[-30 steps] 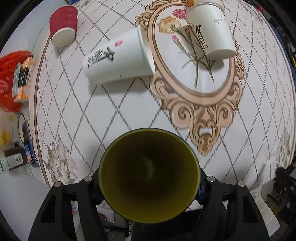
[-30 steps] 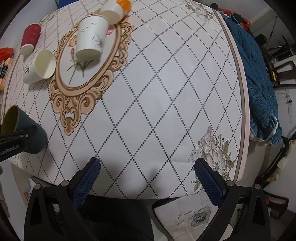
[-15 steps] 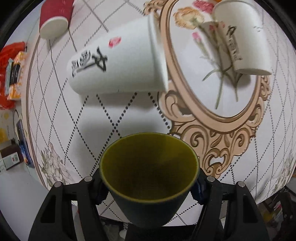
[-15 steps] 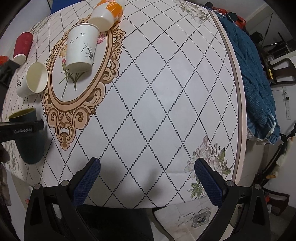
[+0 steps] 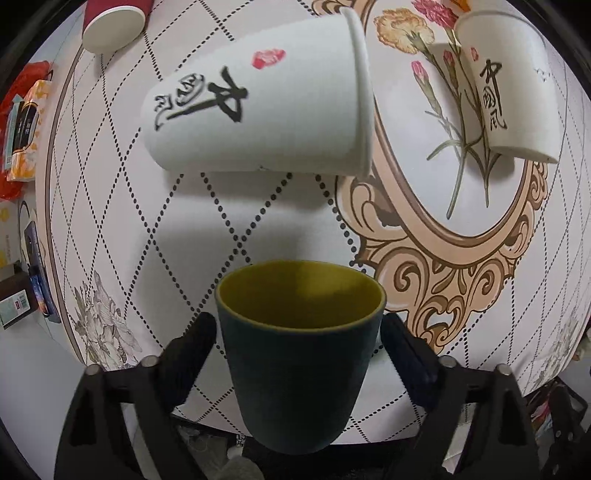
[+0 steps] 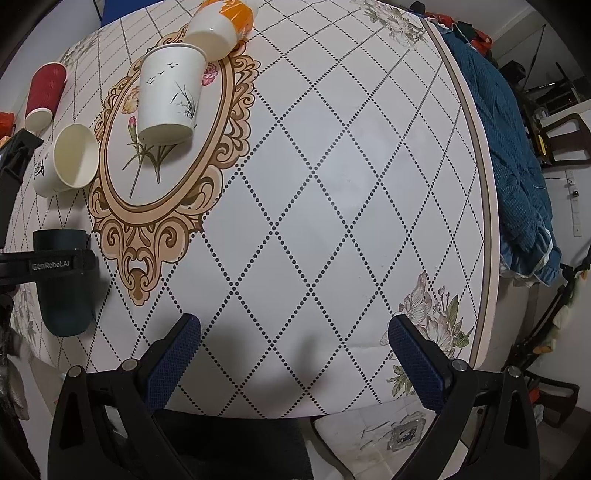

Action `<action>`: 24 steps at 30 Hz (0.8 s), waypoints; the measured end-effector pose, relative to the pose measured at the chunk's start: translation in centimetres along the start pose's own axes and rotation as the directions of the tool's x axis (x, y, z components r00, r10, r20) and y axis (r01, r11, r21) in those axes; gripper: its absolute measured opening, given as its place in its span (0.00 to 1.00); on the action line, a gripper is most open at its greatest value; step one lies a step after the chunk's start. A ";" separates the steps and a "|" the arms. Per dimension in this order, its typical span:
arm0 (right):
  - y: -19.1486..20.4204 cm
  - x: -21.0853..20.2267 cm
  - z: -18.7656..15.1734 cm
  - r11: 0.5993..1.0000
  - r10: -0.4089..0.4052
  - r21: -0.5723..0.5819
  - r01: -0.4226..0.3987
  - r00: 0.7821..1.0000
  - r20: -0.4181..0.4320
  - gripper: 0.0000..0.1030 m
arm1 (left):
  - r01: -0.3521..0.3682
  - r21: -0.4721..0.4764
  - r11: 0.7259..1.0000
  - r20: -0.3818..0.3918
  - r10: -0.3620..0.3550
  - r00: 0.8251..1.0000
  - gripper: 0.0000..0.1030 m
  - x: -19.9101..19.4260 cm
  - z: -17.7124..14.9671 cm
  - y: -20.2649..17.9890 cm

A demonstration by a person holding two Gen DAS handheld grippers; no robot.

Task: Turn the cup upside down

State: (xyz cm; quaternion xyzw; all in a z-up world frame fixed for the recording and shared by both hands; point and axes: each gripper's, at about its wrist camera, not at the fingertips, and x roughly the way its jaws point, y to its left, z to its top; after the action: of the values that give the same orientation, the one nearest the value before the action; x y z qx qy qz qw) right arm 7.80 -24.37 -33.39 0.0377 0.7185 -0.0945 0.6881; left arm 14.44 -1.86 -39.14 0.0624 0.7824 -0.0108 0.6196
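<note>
My left gripper (image 5: 299, 347) is shut on a dark teal cup (image 5: 295, 373) with a yellow-green inside. The cup is nearly upright, mouth up, at the near left part of the table. The right wrist view shows the same cup (image 6: 64, 291) held by the left gripper's finger (image 6: 55, 264), its base at or just above the tablecloth. My right gripper (image 6: 293, 354) is open and empty over the table's near edge, well to the right of the cup.
A white paper cup (image 5: 258, 99) lies on its side just beyond the teal cup. Another white cup (image 5: 513, 85) stands upside down on the oval flower print. A red cup (image 5: 114, 18) lies far left, an orange-and-white cup (image 6: 221, 22) at the back. A blue cloth (image 6: 509, 155) hangs at the right.
The left gripper has tilted the teal cup from mouth-toward-camera to nearly upright and moved it forward and down toward the table. The right gripper has barely moved.
</note>
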 end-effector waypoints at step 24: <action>1.2 -6.0 -3.2 0.988 0.156 -0.016 -0.155 0.986 0.053 1.00 | 0.109 -0.097 0.989 0.251 -0.082 0.965 0.89 -14.6 -12.2 5.2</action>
State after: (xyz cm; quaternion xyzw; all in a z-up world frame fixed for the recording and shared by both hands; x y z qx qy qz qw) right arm 5.20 -22.15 -27.42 0.0871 0.6952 -0.0373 0.7126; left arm 6.43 3.18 -21.83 -0.0115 0.7011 -0.0052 0.7130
